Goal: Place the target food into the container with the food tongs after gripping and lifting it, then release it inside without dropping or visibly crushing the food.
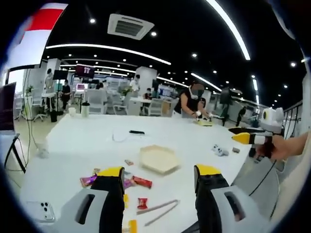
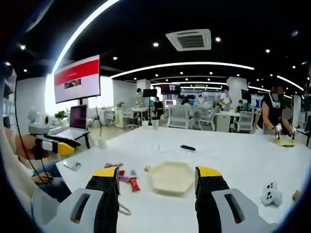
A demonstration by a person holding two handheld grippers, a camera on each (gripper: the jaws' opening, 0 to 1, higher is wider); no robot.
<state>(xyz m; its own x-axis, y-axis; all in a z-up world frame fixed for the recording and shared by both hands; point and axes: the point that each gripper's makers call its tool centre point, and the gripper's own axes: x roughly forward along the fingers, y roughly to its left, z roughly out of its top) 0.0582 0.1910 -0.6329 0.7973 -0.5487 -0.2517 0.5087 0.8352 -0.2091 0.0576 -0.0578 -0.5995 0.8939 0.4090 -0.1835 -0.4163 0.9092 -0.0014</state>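
Above the white table [image 1: 184,133], both the left hand-held gripper [image 1: 160,180] and right hand-held gripper [image 2: 156,182] hover with jaws wide apart, holding nothing, near the hexagonal container [image 1: 159,158], wrapped candies [image 1: 142,182] and tongs [image 1: 160,209].

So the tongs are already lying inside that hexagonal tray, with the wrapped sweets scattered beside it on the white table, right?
Not quite. In the left gripper view the tongs lie on the white table outside the hexagonal tray, nearer the camera, and the tray holds nothing. The wrapped sweets are scattered beside the tray, as you said.
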